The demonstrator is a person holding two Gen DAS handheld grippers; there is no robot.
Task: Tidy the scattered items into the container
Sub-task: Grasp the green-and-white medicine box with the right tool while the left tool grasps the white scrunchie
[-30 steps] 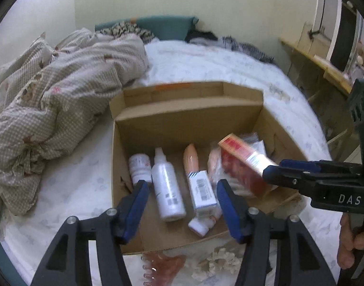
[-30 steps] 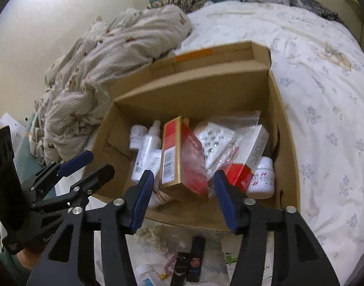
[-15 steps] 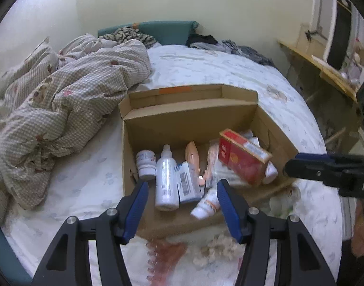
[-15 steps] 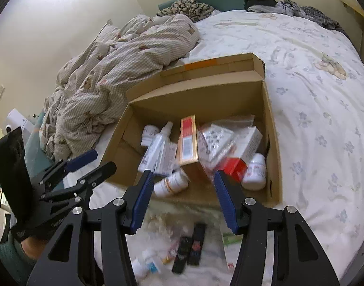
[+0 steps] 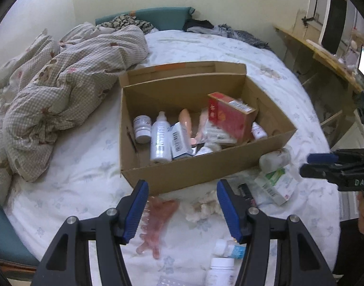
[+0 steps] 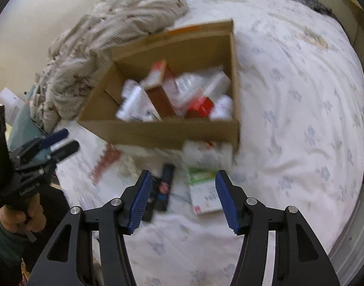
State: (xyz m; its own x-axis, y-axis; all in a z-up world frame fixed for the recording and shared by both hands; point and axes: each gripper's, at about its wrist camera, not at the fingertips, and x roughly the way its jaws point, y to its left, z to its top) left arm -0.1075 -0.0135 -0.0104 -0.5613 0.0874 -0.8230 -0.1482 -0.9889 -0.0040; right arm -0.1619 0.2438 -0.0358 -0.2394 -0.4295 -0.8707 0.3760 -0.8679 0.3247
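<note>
An open cardboard box [image 5: 193,170] [image 6: 172,132] sits on the bed with bottles, a red carton [image 5: 229,119] and packets inside. In front of it lie a pink comb [image 5: 155,224], a white fluffy clump [image 5: 203,207], a green-and-white carton [image 5: 274,186] [image 6: 203,190], a clear bottle [image 5: 274,158], black tubes [image 6: 164,188] and small white bottles [image 5: 221,270]. My left gripper [image 5: 183,211] hangs open and empty above the comb and clump. My right gripper [image 6: 182,199] stands open and empty over the black tubes and green carton; the right wrist view is blurred.
A rumpled checked quilt [image 5: 62,90] is heaped left of the box. The floral white sheet [image 6: 301,119] spreads to the right. Wooden shelving [image 5: 325,54] stands beyond the bed's right edge. A hand [image 6: 17,217] holds the left gripper.
Both grippers have pulled back from the box toward the bed's near edge. The red carton the right gripper stood over now rests in the box, and loose items in front have come into view.
</note>
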